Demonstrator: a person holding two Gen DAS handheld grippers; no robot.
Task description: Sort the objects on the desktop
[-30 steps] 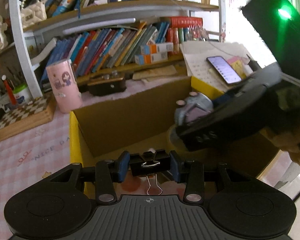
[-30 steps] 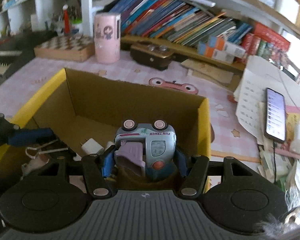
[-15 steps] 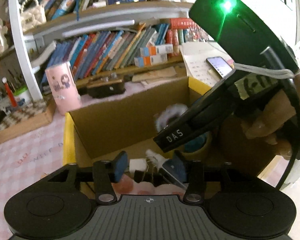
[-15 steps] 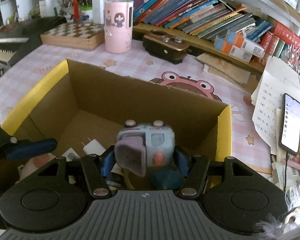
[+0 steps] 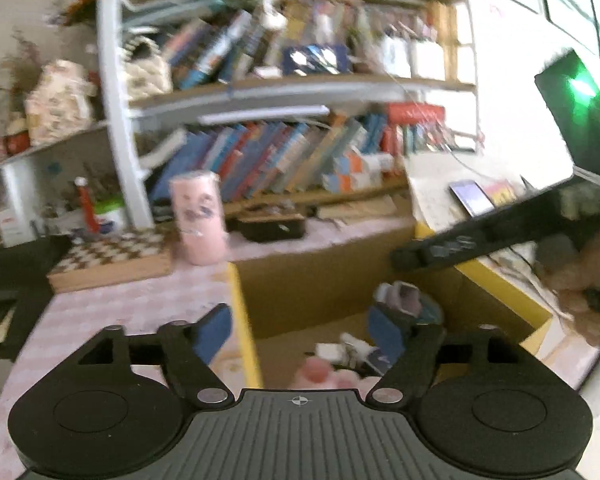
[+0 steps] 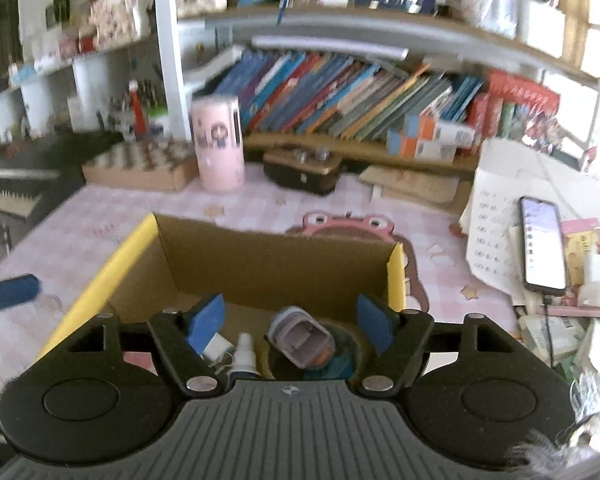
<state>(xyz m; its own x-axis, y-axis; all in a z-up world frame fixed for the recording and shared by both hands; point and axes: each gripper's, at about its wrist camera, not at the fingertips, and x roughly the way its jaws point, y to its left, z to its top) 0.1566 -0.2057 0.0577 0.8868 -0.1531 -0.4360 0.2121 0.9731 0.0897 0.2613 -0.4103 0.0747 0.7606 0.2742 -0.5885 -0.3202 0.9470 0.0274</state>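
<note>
Both grippers stand over the yellow-edged cardboard box (image 6: 276, 256), at the lower centre of each view. The left gripper (image 5: 300, 332) has just been opening; its blue pads are wide apart with nothing between them, and its left pad sits outside the box's yellow rim. The right gripper (image 6: 290, 322) has likewise just been opening and holds nothing. The toy truck (image 6: 302, 340) lies inside the box below it, tipped on a round dark item, clear of both pads. A white charger (image 6: 216, 346) and a small white bottle (image 6: 246, 354) lie beside the truck on the box floor.

Judgement: this deposit appears complete.

Risks from here:
- The truck rests tilted on another item, so it may roll or shift if the box is knocked.
- The left gripper's pad is near the box wall; a careless lift could catch the rim and drag the box across the worktop (image 6: 100, 240).
- The right gripper reaches across the right of the left view, so the two could collide.
</note>
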